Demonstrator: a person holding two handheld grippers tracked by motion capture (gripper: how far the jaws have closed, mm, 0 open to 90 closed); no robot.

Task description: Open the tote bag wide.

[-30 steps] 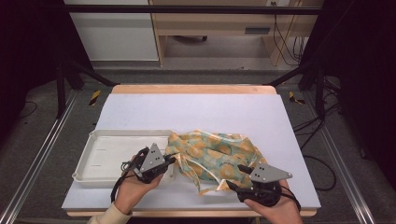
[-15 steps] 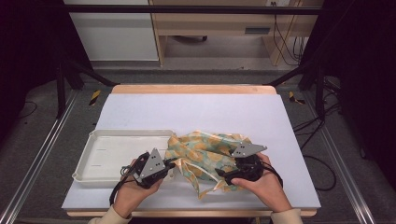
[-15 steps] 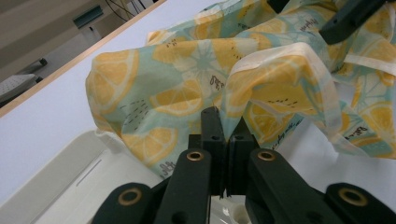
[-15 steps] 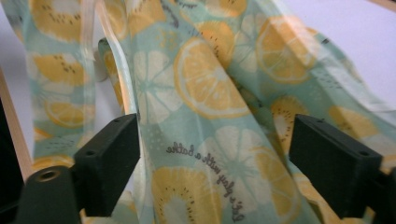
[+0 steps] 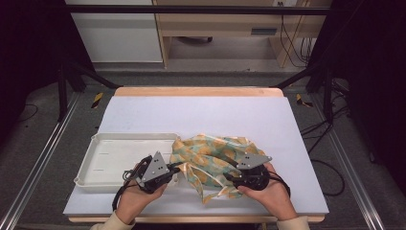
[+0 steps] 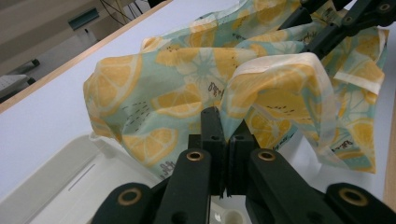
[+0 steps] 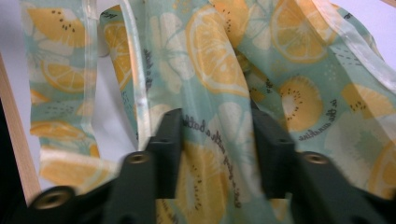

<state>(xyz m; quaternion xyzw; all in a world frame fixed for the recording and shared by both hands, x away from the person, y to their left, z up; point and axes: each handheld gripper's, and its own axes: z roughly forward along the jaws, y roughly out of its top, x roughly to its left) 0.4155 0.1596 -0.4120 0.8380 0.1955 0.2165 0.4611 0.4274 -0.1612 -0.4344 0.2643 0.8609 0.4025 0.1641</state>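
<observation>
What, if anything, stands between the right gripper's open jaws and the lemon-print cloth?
Nothing visible. The right gripper has its jaws spread with the lemon-print cloth lying directly between them; the left gripper is already clamped on a fold.

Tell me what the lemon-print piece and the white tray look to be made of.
The teal lemon-print cloth: likely thin, slightly glossy synthetic fabric; it crumples softly and has sewn hems. The white rectangular tray: probably moulded plastic, matte, with rounded corners and a raised rim.
</observation>
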